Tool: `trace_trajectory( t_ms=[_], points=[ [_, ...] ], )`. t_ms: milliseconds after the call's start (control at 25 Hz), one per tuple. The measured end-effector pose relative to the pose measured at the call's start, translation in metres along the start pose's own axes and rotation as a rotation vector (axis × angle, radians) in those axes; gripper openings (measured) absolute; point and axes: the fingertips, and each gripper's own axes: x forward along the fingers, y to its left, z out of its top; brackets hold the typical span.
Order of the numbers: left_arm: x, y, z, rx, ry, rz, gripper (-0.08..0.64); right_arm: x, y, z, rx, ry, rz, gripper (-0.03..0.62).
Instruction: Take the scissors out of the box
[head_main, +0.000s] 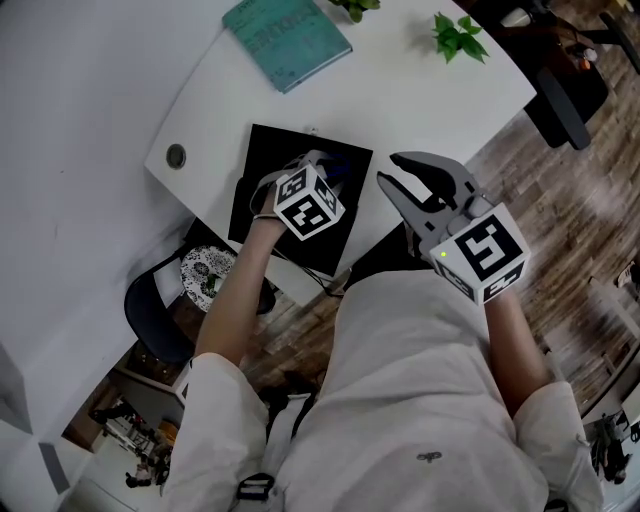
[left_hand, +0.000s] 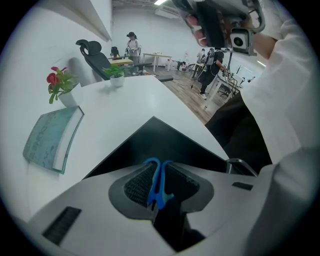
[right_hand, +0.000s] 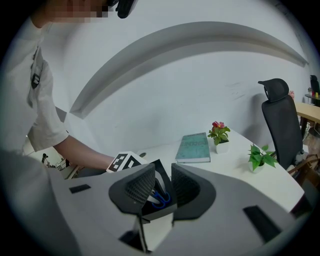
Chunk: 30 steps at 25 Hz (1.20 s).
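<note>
A black box (head_main: 270, 200) lies on the white table (head_main: 420, 90) near its front edge. My left gripper (head_main: 318, 165) is over the box, shut on the blue handles of the scissors (left_hand: 157, 182). In the left gripper view the black box (left_hand: 160, 137) fills the space just beyond the left gripper (left_hand: 159, 167). My right gripper (head_main: 393, 170) hovers open to the right of the box, pointing at it. Through the gap in the right gripper (right_hand: 162, 182) I see the blue scissors (right_hand: 161, 198) inside the box (right_hand: 162, 172) and the left gripper's marker cube (right_hand: 125, 162).
A teal book (head_main: 287, 35) lies at the back of the table, with a small green plant (head_main: 458, 38) to its right and a red-flowered plant (right_hand: 220, 132) nearby. A cable hole (head_main: 176, 155) is left of the box. An office chair (right_hand: 280, 120) stands beyond the table's far end.
</note>
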Motion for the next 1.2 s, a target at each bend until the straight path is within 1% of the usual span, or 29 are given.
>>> trace_trajectory(
  t_ms=[360,600,720,960,1200],
  points=[
    [0.011,-0.001,-0.007,0.042,0.052,-0.005,0.101,-0.001,-0.003,0.000,0.004,0.001,0.001,0.095],
    [0.014,-0.001,-0.008,0.058,0.063,-0.004,0.101,-0.001,-0.004,0.000,0.005,0.007,0.001,0.095],
    [0.014,-0.001,-0.008,0.055,0.060,-0.010,0.101,-0.001,-0.005,0.000,0.006,0.007,-0.001,0.095],
    [0.013,0.000,-0.008,0.024,0.035,-0.033,0.094,0.001,-0.003,0.000,0.000,0.011,-0.007,0.101],
    [0.012,0.000,-0.007,0.034,0.023,-0.035,0.089,0.002,-0.002,0.003,0.006,0.010,-0.017,0.101]
  ],
)
